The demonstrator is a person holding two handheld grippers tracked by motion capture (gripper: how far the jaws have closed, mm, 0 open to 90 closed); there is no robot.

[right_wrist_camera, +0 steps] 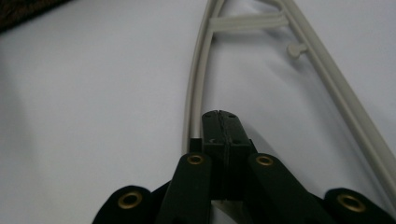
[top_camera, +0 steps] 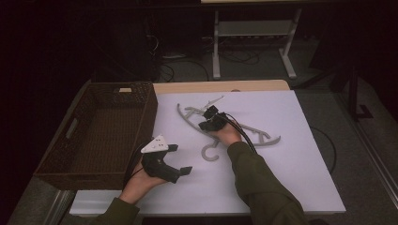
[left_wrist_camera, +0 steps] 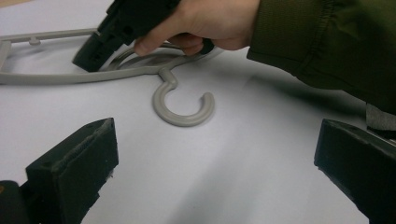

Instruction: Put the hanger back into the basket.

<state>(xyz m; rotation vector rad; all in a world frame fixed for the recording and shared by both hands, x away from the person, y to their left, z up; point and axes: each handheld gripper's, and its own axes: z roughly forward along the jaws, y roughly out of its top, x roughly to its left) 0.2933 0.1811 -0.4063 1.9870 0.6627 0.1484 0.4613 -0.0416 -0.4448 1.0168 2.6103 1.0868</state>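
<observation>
Nearest me, the left tool (top_camera: 177, 161) sits parked on the white tabletop (top_camera: 291, 187) with its jaws spread wide and empty, aimed at the hook of the grey hanger (left_wrist_camera: 184, 103). Across from it the right tool (top_camera: 210, 120) is clenched shut with nothing between its jaws, its tip lying inside the hanger's frame, beside one arm. If it shoves rather than grips, I'd expect the light hanger to skid or spin away from the wicker basket (top_camera: 101, 129).

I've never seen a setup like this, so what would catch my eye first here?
Probably the grey hanger lying flat mid-table on the white sheet, with the right gripper shut and resting over its middle. Next, the left gripper held open near the front edge, and the brown wicker basket at the table's left.
</observation>
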